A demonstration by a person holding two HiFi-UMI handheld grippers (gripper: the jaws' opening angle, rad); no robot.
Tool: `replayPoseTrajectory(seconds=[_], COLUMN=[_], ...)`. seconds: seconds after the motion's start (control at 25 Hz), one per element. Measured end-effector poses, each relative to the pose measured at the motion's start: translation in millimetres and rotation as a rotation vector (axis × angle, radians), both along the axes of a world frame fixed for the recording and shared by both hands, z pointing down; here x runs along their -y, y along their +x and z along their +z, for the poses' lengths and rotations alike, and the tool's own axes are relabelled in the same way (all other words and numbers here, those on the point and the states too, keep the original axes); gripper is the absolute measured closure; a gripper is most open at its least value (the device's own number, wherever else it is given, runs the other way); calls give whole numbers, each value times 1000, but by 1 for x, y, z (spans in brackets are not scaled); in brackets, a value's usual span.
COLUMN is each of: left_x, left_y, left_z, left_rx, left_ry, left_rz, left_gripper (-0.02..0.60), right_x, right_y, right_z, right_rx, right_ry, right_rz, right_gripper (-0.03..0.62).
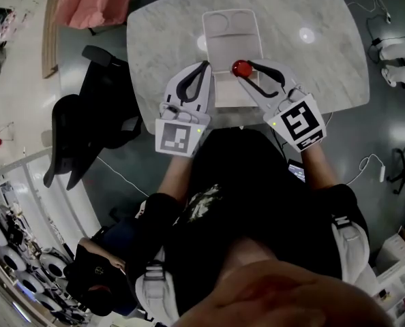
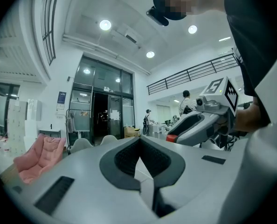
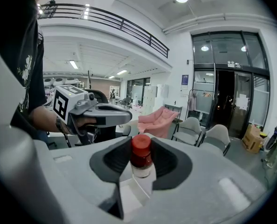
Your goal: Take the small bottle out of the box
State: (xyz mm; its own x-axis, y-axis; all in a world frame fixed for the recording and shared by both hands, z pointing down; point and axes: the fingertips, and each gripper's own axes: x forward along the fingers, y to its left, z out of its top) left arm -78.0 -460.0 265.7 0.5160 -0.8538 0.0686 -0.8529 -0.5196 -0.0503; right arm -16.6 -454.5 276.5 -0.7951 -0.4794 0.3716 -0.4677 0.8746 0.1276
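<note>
Red-capped small bottle (image 3: 141,158) upright over the open pale box (image 1: 235,46)

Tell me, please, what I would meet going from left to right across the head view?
Black office chair → left claw → small bottle, clamped in the right claw → white cable on the floor. The box overlaps the bottle, so it is left out.

The small bottle (image 3: 141,157) has a red cap — the box (image 1: 233,46) is pale beige, the table (image 1: 311,67) grey-veined white marble.
</note>
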Motion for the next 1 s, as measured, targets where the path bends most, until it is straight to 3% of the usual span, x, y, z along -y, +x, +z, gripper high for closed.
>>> replayPoseTrajectory(seconds=[0.48,1.0], left_x=[-23,-64], left_y=[-22,-53], left_z=[-34,-16], left_rx=[-34,-34], left_ry=[48,33], left_rz=[41,16], left_gripper=[573,573], right_x=[-21,-52], right_y=[-26,-57], right_z=[-22,-4], right_rx=[12,-20], right_ry=[5,2], right_rz=[69,49], right_gripper=[471,471])
